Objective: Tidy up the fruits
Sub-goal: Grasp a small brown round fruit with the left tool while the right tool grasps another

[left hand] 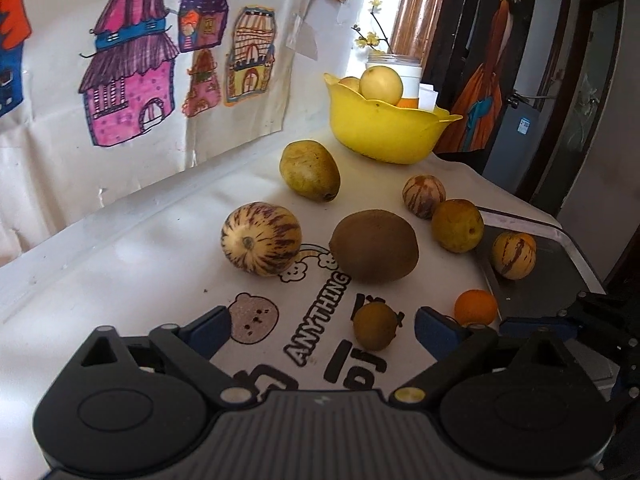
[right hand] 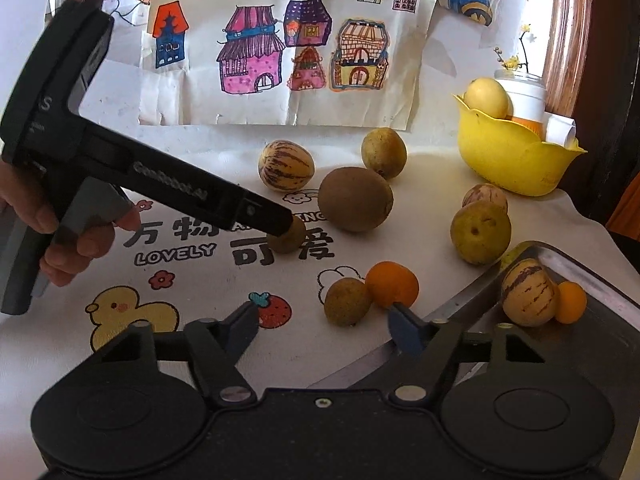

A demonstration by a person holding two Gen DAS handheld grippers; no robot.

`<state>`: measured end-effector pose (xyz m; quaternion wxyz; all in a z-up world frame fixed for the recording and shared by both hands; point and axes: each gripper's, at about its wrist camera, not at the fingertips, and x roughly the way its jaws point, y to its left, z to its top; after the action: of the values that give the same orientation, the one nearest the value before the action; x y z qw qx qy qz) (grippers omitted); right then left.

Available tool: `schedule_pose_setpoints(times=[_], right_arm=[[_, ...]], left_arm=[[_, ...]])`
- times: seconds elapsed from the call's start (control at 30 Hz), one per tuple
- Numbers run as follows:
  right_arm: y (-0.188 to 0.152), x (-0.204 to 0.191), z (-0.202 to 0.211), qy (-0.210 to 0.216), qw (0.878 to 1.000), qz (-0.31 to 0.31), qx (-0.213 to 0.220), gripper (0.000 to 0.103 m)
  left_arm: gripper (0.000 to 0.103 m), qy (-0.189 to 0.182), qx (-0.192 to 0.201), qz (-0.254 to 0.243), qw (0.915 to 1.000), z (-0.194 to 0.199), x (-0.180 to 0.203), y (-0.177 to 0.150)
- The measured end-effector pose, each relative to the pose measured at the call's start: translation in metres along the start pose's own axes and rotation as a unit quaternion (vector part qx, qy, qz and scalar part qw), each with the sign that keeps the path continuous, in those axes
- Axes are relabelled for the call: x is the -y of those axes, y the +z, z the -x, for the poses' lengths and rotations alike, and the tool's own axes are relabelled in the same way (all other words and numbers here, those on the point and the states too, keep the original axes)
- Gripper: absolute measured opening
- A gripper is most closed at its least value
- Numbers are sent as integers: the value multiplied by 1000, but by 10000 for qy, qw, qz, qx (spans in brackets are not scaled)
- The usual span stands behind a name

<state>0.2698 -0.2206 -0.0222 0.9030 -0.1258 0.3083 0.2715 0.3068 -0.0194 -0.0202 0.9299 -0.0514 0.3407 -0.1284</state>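
fuzzy oval kiwi (left hand: 374,246); striped melon (left hand: 261,239)

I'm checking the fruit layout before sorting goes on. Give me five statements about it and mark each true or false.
1. The yellow bowl holds a pale round fruit. True.
2. The metal tray holds no fruit. False: a striped fruit and a small orange fruit lie on it.
3. The left gripper is open. True: its fingers are spread, with a small brown fruit between them.
4. The kiwi is in the bowl. False: it lies on the cloth.
5. The right gripper is shut on an orange. False: it is open and holds nothing.
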Motion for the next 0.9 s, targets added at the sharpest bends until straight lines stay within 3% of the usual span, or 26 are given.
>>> schedule_pose_setpoints(times=[0.3, 0.43, 0.7, 0.77, 0.9], right_arm=[[2, 3, -7, -71, 9999, -31, -95, 53], [3, 6, -9, -104, 9998, -117, -78, 49], [4, 8, -11, -152, 9996, -213, -93, 36], [4, 10, -11, -206, 9994, -279, -91, 29], [3, 13, -11, -228, 9991, -355, -67, 29]], left_arm=[[76, -199, -54, -160, 9997, -8, 8, -1], [57, -272, -82, -214, 9994, -10, 12, -1], [28, -447, -145, -200, 9987, -13, 15, -1], [28, -460, -161, -153, 9987, -13, 15, -1], [28, -464, -179, -110, 9987, -12, 14, -1]])
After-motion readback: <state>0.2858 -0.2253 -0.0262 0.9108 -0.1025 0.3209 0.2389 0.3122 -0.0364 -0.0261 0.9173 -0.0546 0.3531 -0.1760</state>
